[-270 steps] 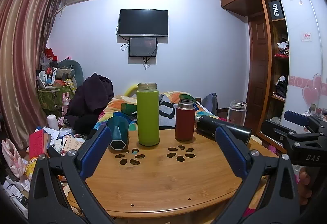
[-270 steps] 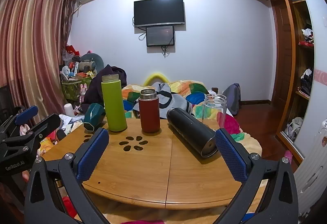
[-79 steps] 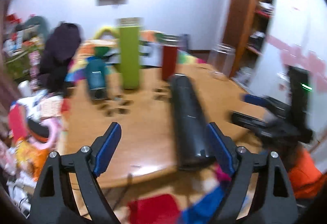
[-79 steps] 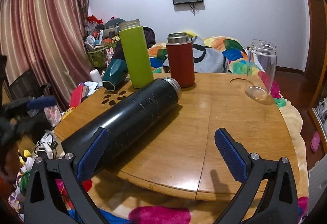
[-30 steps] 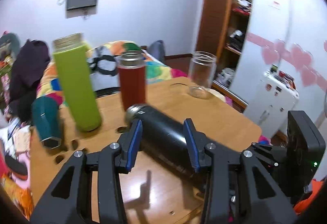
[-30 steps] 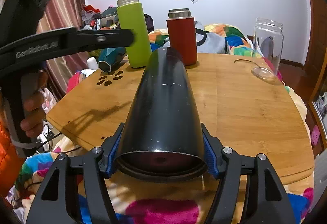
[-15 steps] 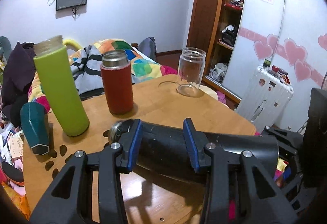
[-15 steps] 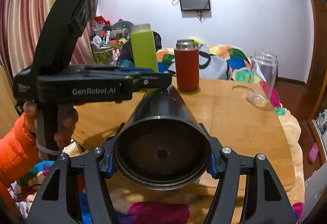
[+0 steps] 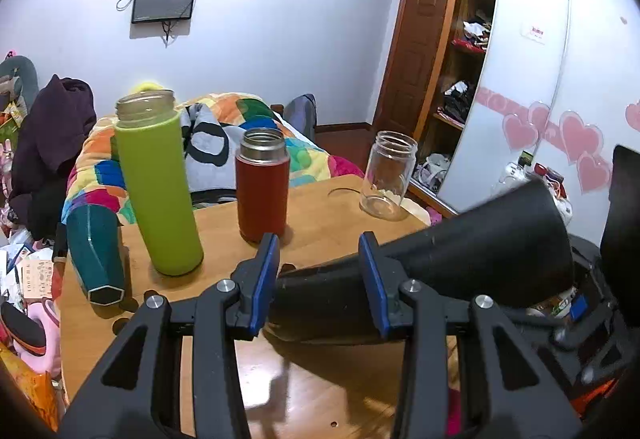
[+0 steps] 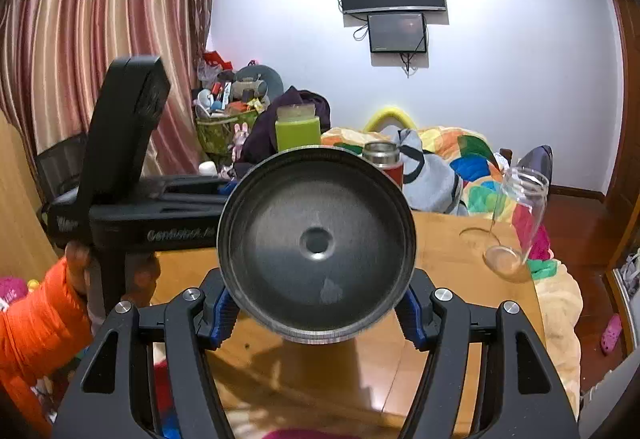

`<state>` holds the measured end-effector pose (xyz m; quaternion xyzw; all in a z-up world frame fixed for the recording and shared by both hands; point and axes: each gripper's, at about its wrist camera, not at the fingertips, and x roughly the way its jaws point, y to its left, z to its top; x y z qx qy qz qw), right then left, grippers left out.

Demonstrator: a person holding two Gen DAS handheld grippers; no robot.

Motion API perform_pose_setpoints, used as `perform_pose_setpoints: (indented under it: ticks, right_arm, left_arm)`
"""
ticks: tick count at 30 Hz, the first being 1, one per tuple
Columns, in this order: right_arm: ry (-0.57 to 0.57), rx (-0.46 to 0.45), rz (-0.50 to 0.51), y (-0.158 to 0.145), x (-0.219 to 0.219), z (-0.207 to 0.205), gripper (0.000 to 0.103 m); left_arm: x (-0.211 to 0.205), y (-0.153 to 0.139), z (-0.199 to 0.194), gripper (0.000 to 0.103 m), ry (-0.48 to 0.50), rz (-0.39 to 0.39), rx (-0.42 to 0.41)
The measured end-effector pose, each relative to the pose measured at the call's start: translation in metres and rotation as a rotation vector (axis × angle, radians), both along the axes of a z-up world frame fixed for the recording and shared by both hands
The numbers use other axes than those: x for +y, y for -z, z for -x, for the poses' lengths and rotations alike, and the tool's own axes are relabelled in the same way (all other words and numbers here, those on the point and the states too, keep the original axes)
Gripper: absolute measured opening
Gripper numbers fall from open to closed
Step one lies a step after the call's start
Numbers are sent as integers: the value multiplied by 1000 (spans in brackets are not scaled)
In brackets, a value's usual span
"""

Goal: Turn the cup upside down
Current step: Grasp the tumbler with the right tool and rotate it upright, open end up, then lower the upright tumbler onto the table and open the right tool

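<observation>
A long black steel cup [image 9: 460, 263] is held off the round wooden table [image 9: 328, 219] by both grippers. My left gripper [image 9: 318, 279] is shut on its narrower end, the cup lying roughly level and rising to the right. My right gripper [image 10: 316, 311] is shut on the other end; in the right wrist view that wide round end [image 10: 316, 243] faces the camera and fills the middle. The left gripper's body [image 10: 132, 215] crosses the right wrist view on the left.
On the table stand a green bottle [image 9: 158, 187], a red flask [image 9: 262, 187] and a clear glass jar [image 9: 390, 175]. A teal cup [image 9: 96, 255] lies at the left edge. A bed with a colourful quilt [image 9: 224, 131] is behind; a wardrobe [image 9: 520, 79] is at the right.
Both grippers have lifted the black cup off the table and tilted it, its right end rising. The wide end now faces the right wrist camera more squarely.
</observation>
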<state>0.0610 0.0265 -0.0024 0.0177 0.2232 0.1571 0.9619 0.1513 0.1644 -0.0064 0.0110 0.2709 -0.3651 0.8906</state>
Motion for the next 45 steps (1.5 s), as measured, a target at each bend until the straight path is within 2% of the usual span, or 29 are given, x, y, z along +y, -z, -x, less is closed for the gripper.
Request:
perform_pose_setpoints:
  ticks: [9,19,25,29,32,41,45]
  right_arm:
    - [15,20,-16,-16,4,-38,61]
    - [-14,38,30,-22,24,-82,62]
    - [-22,46,52,-21,32,-92,62]
    - [-29,50,78,-21,41,-94,62]
    - [-26,50,89,-22,45,-95,62]
    - [-22,53,50,-25,40,-94,62]
    - [-13,20,44,-29,34,-79,79]
  left_arm:
    - [12,-2,-9,41,-52,6,-5]
    - [26,4,-25,41,-116,-8,9]
    - [33,10,-26,42,-130,-9,13]
    - [40,9,-23,52,-155,6,8]
    - [47,6,-17,57,-174,11,-17]
    - [60,-6,5,75,-221,13,-106]
    - [65,-13,11,78,-240,24,-128]
